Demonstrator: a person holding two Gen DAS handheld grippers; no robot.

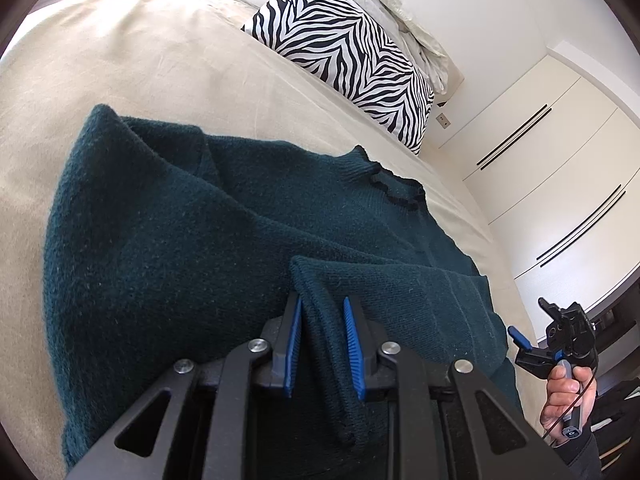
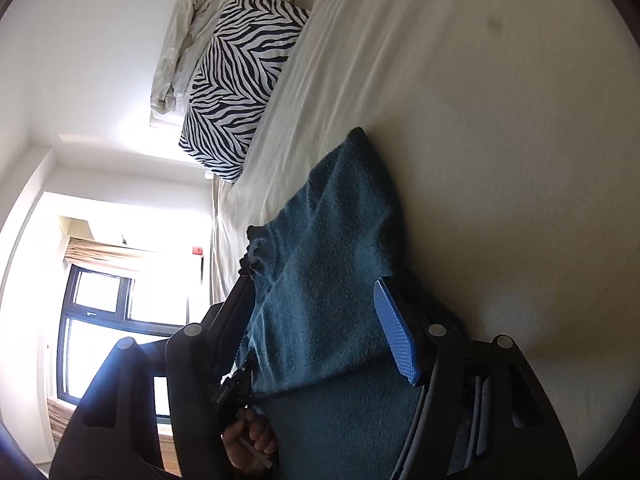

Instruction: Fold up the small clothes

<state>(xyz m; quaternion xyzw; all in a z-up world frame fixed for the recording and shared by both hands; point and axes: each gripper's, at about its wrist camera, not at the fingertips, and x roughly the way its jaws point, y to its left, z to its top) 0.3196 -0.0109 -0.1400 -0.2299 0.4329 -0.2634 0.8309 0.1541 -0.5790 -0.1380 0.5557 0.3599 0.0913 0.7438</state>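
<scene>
A dark teal knit sweater (image 1: 192, 248) lies spread on the beige bed (image 1: 152, 64), its ruffled collar (image 1: 384, 184) toward the pillow. My left gripper (image 1: 321, 298) is shut on a fold of the sleeve near the cuff, blue pads (image 1: 294, 344) on either side of it. My right gripper (image 1: 534, 322) is off the bed's right edge in a hand (image 1: 560, 400), open and holding nothing. In the right wrist view the sweater (image 2: 328, 240) shows between the spread fingers of the right gripper (image 2: 314, 280); the blue pad (image 2: 396, 332) stands off the cloth.
A zebra-print pillow (image 1: 344, 52) and crumpled white bedding (image 1: 400, 4) lie at the head of the bed. White wardrobe doors (image 1: 560, 168) stand to the right. A window (image 2: 104, 320) faces the right wrist view. A hand (image 2: 248, 440) grips the left tool.
</scene>
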